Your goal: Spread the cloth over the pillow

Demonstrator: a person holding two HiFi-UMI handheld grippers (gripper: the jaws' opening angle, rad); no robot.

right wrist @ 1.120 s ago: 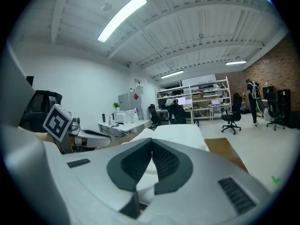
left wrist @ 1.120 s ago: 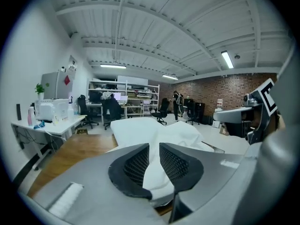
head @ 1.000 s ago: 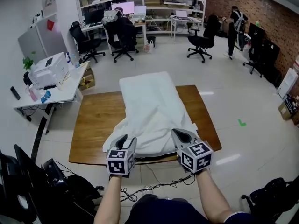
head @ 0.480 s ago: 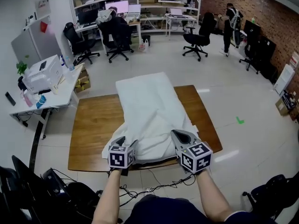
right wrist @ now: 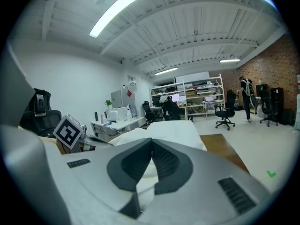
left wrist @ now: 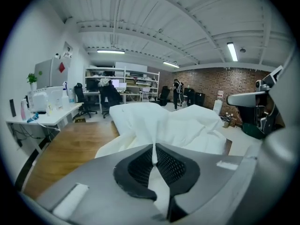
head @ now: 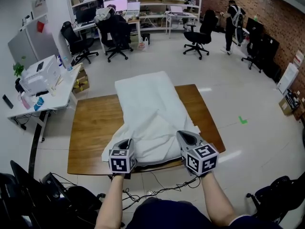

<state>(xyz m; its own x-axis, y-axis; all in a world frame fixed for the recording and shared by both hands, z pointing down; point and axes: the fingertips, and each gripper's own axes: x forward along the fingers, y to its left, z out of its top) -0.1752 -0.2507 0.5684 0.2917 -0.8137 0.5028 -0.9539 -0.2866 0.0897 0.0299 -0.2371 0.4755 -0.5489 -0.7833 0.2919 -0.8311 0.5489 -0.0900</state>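
Office desks and chairs ring a wooden table (head: 93, 128), and on it a white cloth (head: 151, 111) lies lengthwise. Its long axis runs straight away from the person, from the table's near edge out past the far one. Its raised shape suggests the pillow is underneath, though the pillow itself is not visible. Both grippers sit at the near short end, one at each corner. On the left gripper (head: 127, 143) the jaws have just been closing and pinch a fold of cloth, which stands up between the pads. On the right gripper (head: 187, 137) the jaws are pressed together, with white cloth showing in the slit between them. The near left part looks bunched and rumpled, so the next move probably calls for drawing both corners apart and toward the person, across the long axis
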